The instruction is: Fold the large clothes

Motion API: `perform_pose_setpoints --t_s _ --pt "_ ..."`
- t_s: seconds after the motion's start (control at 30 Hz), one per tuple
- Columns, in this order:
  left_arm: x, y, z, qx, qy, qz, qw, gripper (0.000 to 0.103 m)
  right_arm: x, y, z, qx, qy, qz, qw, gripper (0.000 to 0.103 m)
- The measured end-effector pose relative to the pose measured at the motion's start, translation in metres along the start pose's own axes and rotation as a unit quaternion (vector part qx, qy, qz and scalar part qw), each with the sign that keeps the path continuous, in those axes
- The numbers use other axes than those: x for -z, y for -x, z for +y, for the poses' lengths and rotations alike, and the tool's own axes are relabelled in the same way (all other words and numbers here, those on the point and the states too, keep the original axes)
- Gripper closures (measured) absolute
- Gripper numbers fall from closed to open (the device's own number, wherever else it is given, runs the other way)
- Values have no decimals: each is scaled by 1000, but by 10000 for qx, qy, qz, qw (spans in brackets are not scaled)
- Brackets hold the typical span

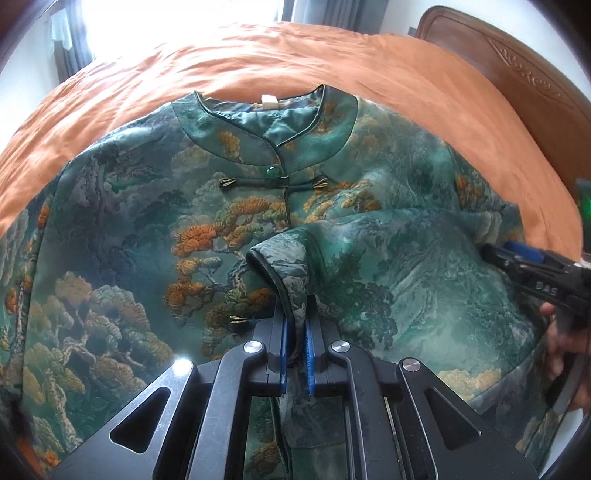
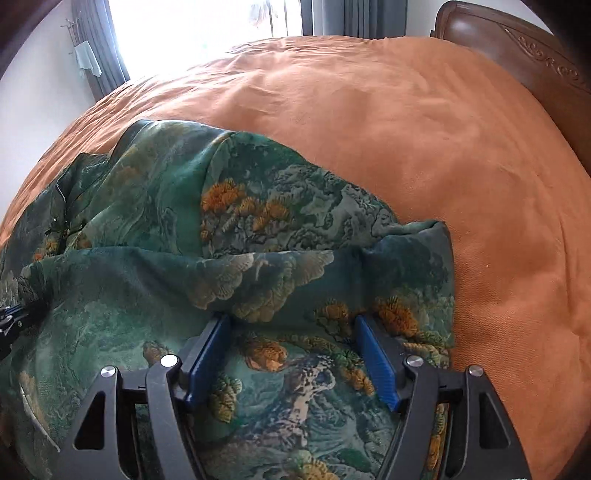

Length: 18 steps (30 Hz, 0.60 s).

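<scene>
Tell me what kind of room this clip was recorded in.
Most likely a bedroom: the jacket lies on a bed with an orange cover, a carved wooden headboard stands at its end, and a curtained window is beyond.

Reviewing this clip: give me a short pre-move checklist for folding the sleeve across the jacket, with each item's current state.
1. Left gripper shut on the sleeve cuff: ok.
2. Right gripper open, fabric between its fingers, not pinched: ok.
3. Jacket lies face up on the orange bedspread, collar buttoned: ok.
4. Sleeve fold flat: not ok, bunched.
5. Hem lying straight: cannot tell, out of view.
</scene>
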<state>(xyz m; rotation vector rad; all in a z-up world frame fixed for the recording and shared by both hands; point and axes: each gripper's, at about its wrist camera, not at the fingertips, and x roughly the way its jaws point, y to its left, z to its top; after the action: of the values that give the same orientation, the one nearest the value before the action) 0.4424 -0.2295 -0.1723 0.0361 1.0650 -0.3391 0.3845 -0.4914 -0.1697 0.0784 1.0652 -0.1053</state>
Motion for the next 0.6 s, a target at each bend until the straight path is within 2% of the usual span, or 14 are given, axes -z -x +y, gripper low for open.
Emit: perform_pose_setpoints --t_s 0.13,0.27,0.43,0.5,0.6 --pt "-1 3 2 33 37 -50 10000 97 7 36 10 102 200 -245 9994 32" --pt "1 4 3 19 52 -63 10000 95 36 72 23 -135 400 -409 9983 32" --pt "3 7 -3 -202 56 -90 9997 86 62 47 26 -26 561 -71 9984 32" --pt "6 15 -4 -308 13 -152 9994 66 62 40 25 -55 507 -10 9987 31" --pt "12 34 -1 -308 -48 -282 9991 50 59 44 26 -15 531 -16 9986 31"
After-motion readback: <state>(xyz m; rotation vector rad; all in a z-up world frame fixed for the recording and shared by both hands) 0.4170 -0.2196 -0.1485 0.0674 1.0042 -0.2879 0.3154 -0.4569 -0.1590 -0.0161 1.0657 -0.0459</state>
